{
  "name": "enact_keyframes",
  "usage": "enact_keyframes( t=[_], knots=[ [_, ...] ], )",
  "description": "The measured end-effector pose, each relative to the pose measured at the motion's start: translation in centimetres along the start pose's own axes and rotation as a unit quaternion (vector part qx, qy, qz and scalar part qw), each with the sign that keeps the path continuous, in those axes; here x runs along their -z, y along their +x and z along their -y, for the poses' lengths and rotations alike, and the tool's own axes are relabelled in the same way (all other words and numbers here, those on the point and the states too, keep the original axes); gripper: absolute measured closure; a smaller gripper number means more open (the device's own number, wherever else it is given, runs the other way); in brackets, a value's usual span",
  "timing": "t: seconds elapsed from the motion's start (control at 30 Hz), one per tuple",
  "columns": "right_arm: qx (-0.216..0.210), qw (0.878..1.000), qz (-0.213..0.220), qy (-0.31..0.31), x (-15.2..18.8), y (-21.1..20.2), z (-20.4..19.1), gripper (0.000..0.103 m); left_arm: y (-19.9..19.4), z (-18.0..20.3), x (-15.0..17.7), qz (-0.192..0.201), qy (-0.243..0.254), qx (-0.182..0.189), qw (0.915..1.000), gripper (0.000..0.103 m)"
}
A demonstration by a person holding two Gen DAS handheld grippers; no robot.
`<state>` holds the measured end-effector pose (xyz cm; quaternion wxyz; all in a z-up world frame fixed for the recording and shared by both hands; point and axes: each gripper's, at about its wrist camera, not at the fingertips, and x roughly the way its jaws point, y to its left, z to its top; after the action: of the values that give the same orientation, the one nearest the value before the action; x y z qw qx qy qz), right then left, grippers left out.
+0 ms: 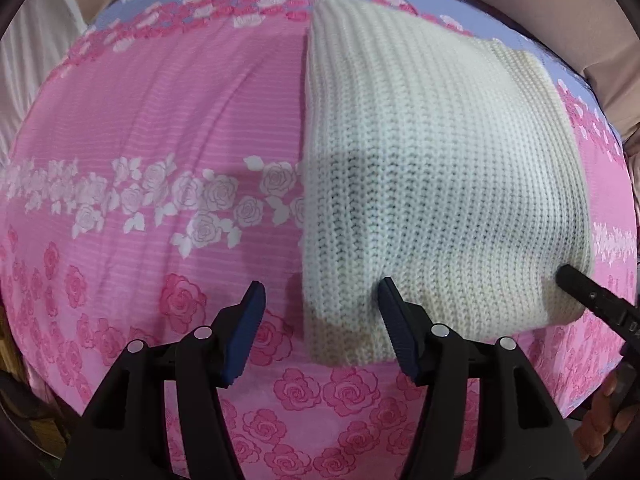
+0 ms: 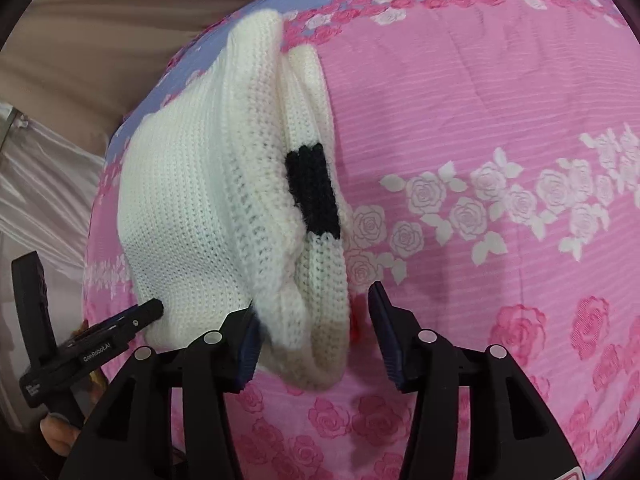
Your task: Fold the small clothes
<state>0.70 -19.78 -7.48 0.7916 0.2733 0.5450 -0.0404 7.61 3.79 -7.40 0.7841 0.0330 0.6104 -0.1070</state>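
— Both tongs stood released, did they not? Left tongs (image 1: 322, 302) had their blue pads spread wide, one pad over bare sheet and the other just over the near hem of the knitted garment (image 1: 432, 184), gripping nothing.

— So I read it. Right tongs (image 2: 314, 312) were open as well, the near end of the thick folded edge lying between the pads but not pinched. In the left wrist view a black tip of the right tongs touched the garment's near right corner.

— Where did the garment lie?

— On the bed, over the pink rose bedsheet (image 1: 152, 120), running from close to the near edge toward the far one, where the sheet's blue border showed. It looked like a tidy, layered rectangle.

— And beyond the near hem?

— Midway along the stacked edge, in the right wrist view, a black knitted band (image 2: 314, 196) peeked out between cream layers. Farther still, the bundle ended near the far edge of the bed; beige cloth hung behind.

— Which step, then?

— By my judgement a lengthwise fold was laid down and let go. Next likely called for clamping both near corners together and carrying them toward the far end, keeping the layers from sliding, since bulky knit springs back.
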Motion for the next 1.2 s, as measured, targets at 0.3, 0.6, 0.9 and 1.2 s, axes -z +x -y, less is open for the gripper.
enact_keyframes(
  t=[0.3,0.6,0.9,1.2],
  knots=[
    [0.140,0.986,0.085,-0.035,2.7,-6.4,-1.6,0.041,-5.7,2.2,1.8,0.095,-0.006,-0.005,0.9954,0.029],
    [0.180,0.975,0.113,-0.063,5.2,-7.8,-3.3,0.035,-8.6,3.8,3.5,0.172,0.001,-0.045,0.9841,0.013],
    [0.183,0.973,0.118,-0.075,7.0,-8.1,-4.1,0.034,-8.5,5.0,5.6,0.174,0.013,-0.060,0.9829,0.013],
    [0.175,0.974,0.112,-0.089,8.0,-7.4,-5.2,0.034,-8.3,5.2,6.5,0.166,0.014,-0.067,0.9837,0.013]
  ],
)
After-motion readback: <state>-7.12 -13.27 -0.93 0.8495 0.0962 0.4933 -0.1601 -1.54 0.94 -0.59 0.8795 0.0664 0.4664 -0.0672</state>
